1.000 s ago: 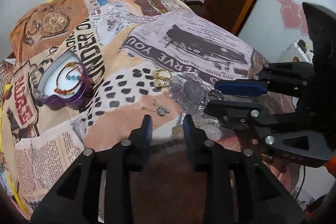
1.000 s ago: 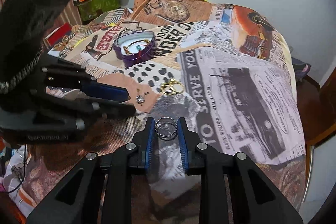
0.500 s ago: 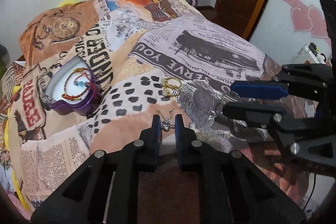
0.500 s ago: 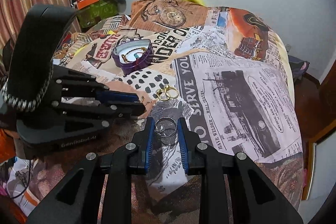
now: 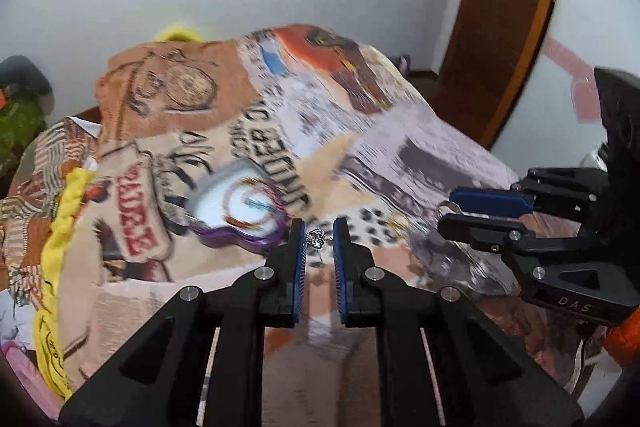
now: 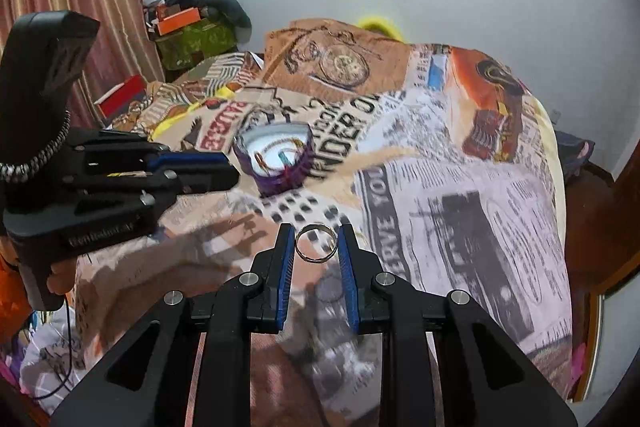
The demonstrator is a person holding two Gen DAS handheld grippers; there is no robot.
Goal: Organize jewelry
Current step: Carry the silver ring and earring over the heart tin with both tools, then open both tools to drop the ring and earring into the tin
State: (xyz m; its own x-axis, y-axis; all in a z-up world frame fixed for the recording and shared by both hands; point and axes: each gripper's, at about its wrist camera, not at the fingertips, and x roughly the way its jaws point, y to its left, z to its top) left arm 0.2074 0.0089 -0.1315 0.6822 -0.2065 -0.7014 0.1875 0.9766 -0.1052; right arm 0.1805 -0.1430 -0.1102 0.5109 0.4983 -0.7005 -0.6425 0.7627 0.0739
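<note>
1. Grippers first: the left gripper (image 5: 319, 233) has its jaws pulled in narrow, pinching a small silver charm (image 5: 315, 238) right up at the tips. The charm sits against the left pad with a thin bit of chain reaching toward the right one.
2. Right gripper (image 6: 317, 242) is clamped on a plain silver ring (image 6: 316, 243), which spans the whole gap between the blue pads, touching both. Jaws are a bit wider than the left pair because the ring fills them.
3. Past the left jaws and off to their left is the purple heart-shaped box (image 5: 239, 205), open, white inside, with a beaded bracelet (image 5: 256, 187) curled up in it. From the right wrist view the same box (image 6: 276, 157) sits well beyond the jaw tips, up and left.
4. Just right of the left jaw tips, lying on the bedspread (image 5: 400, 155), there's a blurry gold smudge that looks like gold rings (image 5: 396, 221). Too smeared to count them.
5. Each gripper shows up in the other's camera: the right one comes in from the right edge of the left view, the left one from the left edge of the right view, its tips pointing toward the box.
6. Both held pieces are up off the bedspread, not resting on it.
</note>
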